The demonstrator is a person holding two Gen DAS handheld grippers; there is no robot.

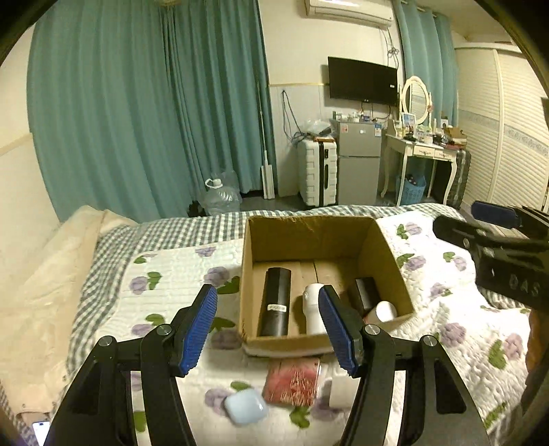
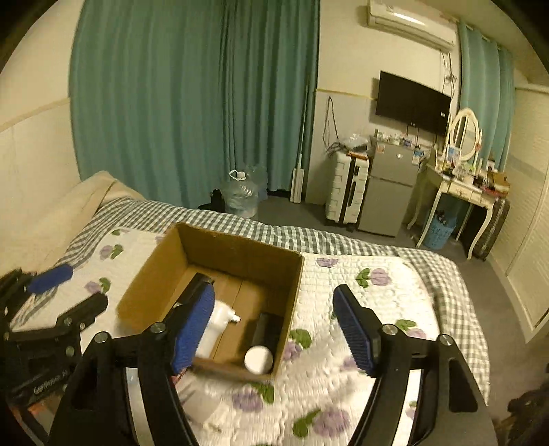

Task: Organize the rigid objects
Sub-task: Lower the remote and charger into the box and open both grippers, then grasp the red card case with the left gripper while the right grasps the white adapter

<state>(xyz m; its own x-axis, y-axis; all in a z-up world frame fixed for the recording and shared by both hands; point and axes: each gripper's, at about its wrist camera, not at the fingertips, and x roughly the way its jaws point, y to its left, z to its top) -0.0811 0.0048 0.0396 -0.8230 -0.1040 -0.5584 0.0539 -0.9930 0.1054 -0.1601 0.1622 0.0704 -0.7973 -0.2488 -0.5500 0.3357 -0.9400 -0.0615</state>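
A: Quick status, both grippers?

B: Left gripper (image 1: 267,329) spread wide, nothing btwn the pads, hovering at the near edge of the cardboard box (image 1: 389,254). Right gripper (image 2: 274,329) also released, empty, above the box's near right corner.

A: So what's in the box?

B: Black cylinder (image 1: 276,302) lying lengthwise on the left, white bottle (image 1: 313,308) on its side mid-box, a dark block (image 1: 365,291) and a white round cap (image 1: 386,310) at the near right corner. Laid flat, side by side w/ gaps — prob so nothing rolls or stacks, and each can be dropped in from above.

A: Anything left outside?

B: Yes. Just in front of the box on the quilt: red patterned pouch (image 1: 293,380), pale blue case (image 1: 245,408), and a white cylinder (image 1: 343,386) beside the pouch, partly behind the left gripper's finger. I'd judge those go in next; task maybe halfway.

A: Why grippers open like that?

B: Looks like both let go over the box; jaws wide suit the next pick. Can't say more.

A: Surface?

B: A bed, not a table. White floral quilt (image 2: 360,377) over a grey check sheet (image 2: 446,274); soft, so the box could tip if pushed. Cream blanket (image 1: 41,274) on the left.

A: Room?

B: Bedroom, dim warm light. Teal curtains (image 2: 192,103), wall TV (image 2: 411,101), AC unit (image 2: 411,24), small fridge (image 2: 389,192), white suitcase (image 2: 346,188), vanity w/ oval mirror (image 2: 465,133), water jug (image 2: 240,195) on the floor.
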